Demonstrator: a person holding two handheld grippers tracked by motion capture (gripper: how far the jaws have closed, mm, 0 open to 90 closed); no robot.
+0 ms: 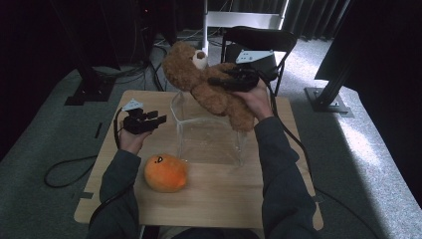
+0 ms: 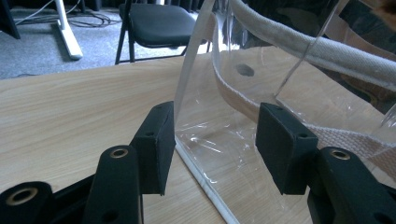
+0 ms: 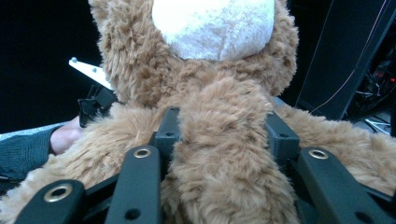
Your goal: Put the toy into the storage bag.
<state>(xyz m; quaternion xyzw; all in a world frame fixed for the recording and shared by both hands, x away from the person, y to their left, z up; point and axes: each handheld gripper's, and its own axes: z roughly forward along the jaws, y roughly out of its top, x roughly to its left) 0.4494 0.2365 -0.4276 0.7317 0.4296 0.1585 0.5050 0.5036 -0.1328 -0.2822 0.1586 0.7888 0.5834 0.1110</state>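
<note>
A light wooden table stands on grey carpet in a dark, curtained room, with a black folding chair behind it. On the table stands a clear plastic tote bag with off-white webbing handles, its mouth open upward, and near the front edge lies a round orange plush toy, well apart from both grippers.

The right gripper holds a fluffy brown teddy bear with a cream muzzle in the air above the bag's back rim, the bear tilted with its head toward the far left. In the right gripper view the jaws are clenched on a thick fold of the bear's plush body, the pile bulging between them.

The left gripper sits at the bag's left side. In the left gripper view its jaws stand released, one on each side of the bag's upright seam edge, not yet pinching it.

The bear looks light, soft and squashy, so a deep grip through the middle should hold, though limbs may catch on the rim. The bag is thin, floppy and slick; its stitched edge or webbing is likely the surest place to steady it.
</note>
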